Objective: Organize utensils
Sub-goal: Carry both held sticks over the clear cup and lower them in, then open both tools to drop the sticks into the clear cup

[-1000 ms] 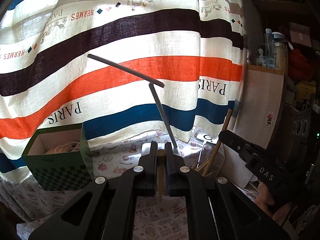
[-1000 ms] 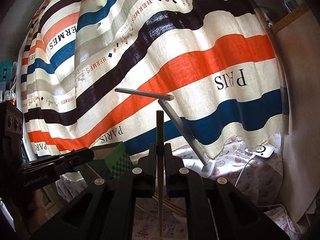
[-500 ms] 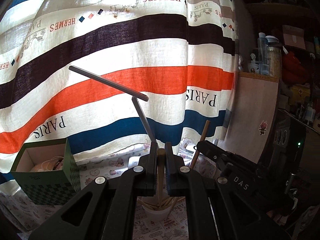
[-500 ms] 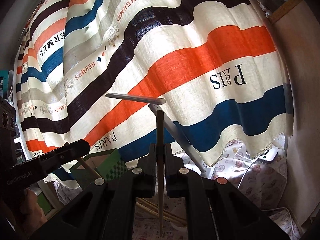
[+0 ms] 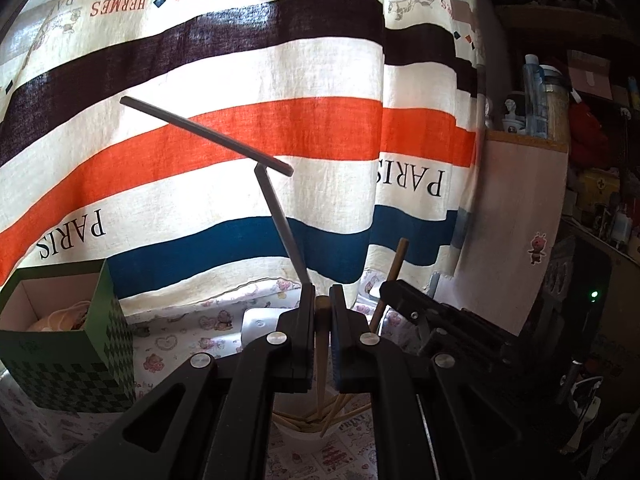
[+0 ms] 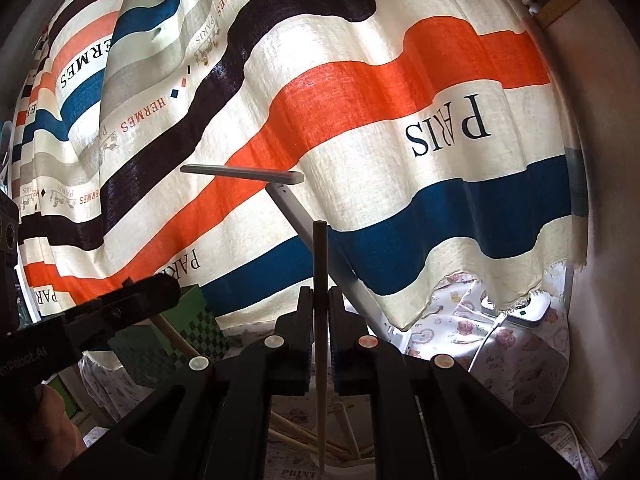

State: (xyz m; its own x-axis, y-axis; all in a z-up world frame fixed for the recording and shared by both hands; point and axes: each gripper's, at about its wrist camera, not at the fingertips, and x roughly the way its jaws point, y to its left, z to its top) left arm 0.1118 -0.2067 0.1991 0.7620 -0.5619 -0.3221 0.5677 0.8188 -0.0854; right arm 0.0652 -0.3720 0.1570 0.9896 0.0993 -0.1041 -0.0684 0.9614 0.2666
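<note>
Through the left wrist camera we saw our black left gripper (image 5: 321, 312) clamped tight on a pale wooden chopstick (image 5: 320, 364) standing nearly upright, its lower end reaching down into a white cup (image 5: 298, 434) that already held a fan of other wooden chopsticks (image 5: 340, 408). The black right gripper (image 5: 394, 294) showed just beside it, a second wooden chopstick (image 5: 396, 260) rising above it. A green checkered cardboard box (image 5: 68, 364) stood to the left on the printed tablecloth (image 5: 180, 332), and a grey folding desk lamp (image 5: 276, 208) rose before the striped curtain (image 5: 320, 128).

Through the right wrist camera the right gripper (image 6: 320, 308) was closed on a dark-tipped tapered wooden chopstick (image 6: 320, 264), upright, its point low over the chopsticks lying in the cup below. The left gripper (image 6: 152, 292) reached in from the left, beside the green box (image 6: 192, 332).
</note>
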